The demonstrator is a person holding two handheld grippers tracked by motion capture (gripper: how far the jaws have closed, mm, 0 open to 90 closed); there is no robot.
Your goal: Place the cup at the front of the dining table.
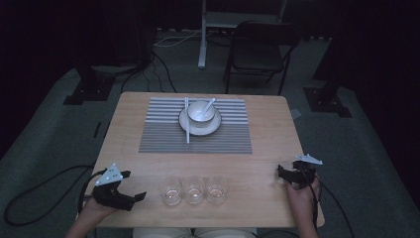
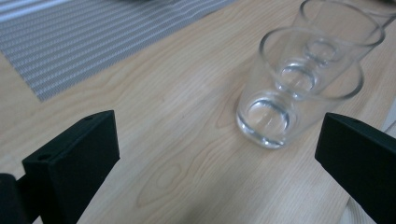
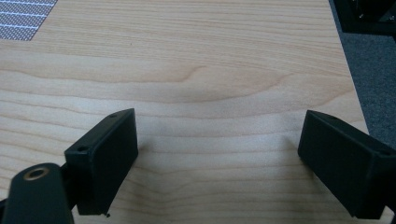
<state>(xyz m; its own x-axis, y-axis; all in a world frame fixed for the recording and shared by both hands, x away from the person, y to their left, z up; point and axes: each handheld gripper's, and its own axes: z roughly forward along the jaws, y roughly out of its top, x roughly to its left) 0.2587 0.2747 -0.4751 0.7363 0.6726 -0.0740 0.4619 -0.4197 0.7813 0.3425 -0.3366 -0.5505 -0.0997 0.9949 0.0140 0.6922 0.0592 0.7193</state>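
Nearest glass (image 2: 280,100) lies ahead of left gripper (image 2: 217,154) — between its parted jaws; untouched.

At the far middle of the table (image 1: 277,129) lies a striped mat (image 1: 163,136), and on it a plate (image 1: 184,123) with bowl (image 1: 199,113), spoon (image 1: 210,103) and chopsticks (image 1: 187,130).

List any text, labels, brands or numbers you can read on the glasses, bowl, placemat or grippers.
None: no readable text anywhere.
Three clear glasses: unmarked.
White bowl and saucer: plain.
Striped placemat: stripes only.
Left gripper and right gripper: plain black jaws, no lettering.
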